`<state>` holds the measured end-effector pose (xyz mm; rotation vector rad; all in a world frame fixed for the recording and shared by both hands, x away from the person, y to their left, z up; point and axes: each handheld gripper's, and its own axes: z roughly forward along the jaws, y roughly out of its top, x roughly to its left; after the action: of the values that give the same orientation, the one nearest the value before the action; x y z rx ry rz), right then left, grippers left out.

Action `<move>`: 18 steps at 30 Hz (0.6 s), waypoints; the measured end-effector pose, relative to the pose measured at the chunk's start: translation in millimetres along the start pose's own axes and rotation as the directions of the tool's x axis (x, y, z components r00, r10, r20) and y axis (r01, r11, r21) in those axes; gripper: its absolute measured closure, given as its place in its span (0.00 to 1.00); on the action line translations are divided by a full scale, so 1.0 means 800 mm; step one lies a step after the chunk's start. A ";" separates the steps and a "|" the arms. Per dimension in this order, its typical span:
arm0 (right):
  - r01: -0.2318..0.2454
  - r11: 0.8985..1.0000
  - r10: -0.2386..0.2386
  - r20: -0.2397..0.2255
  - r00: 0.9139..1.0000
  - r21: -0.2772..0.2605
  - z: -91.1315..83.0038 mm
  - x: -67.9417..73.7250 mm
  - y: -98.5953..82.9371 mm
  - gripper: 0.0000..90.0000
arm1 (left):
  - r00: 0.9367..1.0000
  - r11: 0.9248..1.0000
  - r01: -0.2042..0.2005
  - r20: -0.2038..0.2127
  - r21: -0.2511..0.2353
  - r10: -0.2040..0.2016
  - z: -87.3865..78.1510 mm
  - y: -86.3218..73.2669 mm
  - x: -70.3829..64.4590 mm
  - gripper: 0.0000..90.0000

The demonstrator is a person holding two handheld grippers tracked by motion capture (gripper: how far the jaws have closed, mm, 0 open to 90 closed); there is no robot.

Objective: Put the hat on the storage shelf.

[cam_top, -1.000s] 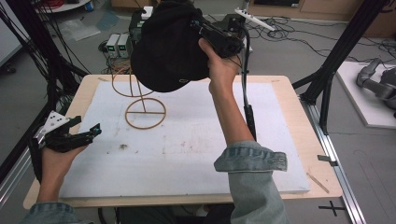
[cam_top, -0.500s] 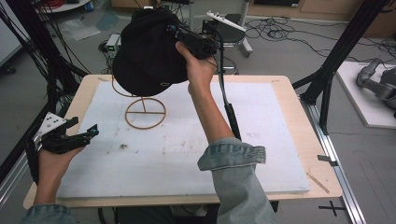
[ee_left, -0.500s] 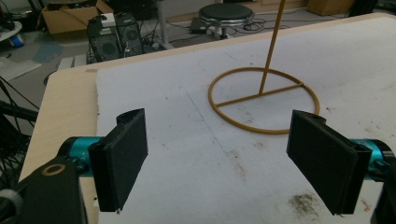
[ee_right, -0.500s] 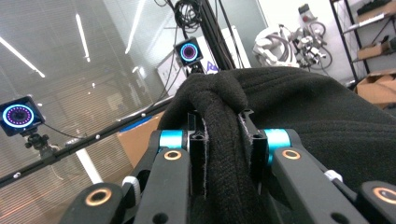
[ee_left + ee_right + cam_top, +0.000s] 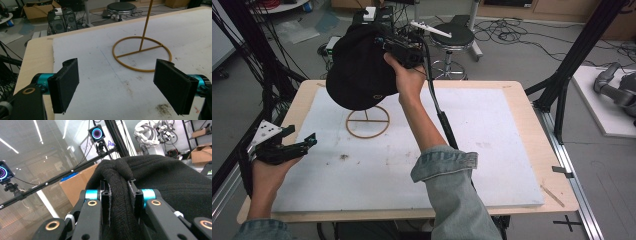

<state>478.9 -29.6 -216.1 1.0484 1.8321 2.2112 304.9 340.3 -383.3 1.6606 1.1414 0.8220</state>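
- Right hand (image 5: 409, 80) raised over the far left part of the table (image 5: 522, 107), forearm reaching up from the near edge, denim sleeve (image 5: 447, 167) bunched at mid-arm.
- Right gripper (image 5: 119, 202) clamped tight on a fold of black knit cap (image 5: 359, 67); in the right gripper view, cloth pinched between both jaws, rest of the cap bulging to the right.
- Cap held aloft, hanging over the upright rod of the yellow wire stand (image 5: 368, 121); touching the rod or not: cannot tell.
- Stand's ring base flat on the white mat (image 5: 492, 150), far left quarter.
- Left hand (image 5: 267, 172) low at the near left corner, over the table's left edge, well apart from the stand.
- Left gripper (image 5: 120, 82) with jaws spread wide, nothing between them; stand's ring just beyond them in the left gripper view.
- Readable writing: none made out; small round mark on the cap's lower edge, too small to read.
- Mat's right half and near middle bare but for faint smudges; wooden margin all round.
- Stool (image 5: 452, 35) and cables on the floor past the far edge.
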 end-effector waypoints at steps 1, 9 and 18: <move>0.002 1.000 -0.002 0.000 1.000 0.004 0.002 -0.001 -0.001 0.87 | 1.000 1.000 0.000 0.000 -0.001 0.000 0.000 0.000 0.000 0.23; -0.004 0.999 0.004 0.005 1.000 0.037 0.016 -0.004 -0.012 0.86 | 1.000 1.000 -0.001 0.002 0.000 0.001 0.001 0.000 -0.001 0.23; 0.006 0.998 -0.007 0.013 1.000 0.068 0.031 -0.005 -0.023 0.86 | 1.000 1.000 -0.002 0.006 0.002 0.002 0.000 0.000 0.000 0.23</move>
<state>489.0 -5.8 -233.0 1.0651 1.9152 2.1470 304.9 340.0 -383.3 1.6656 1.1365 0.8166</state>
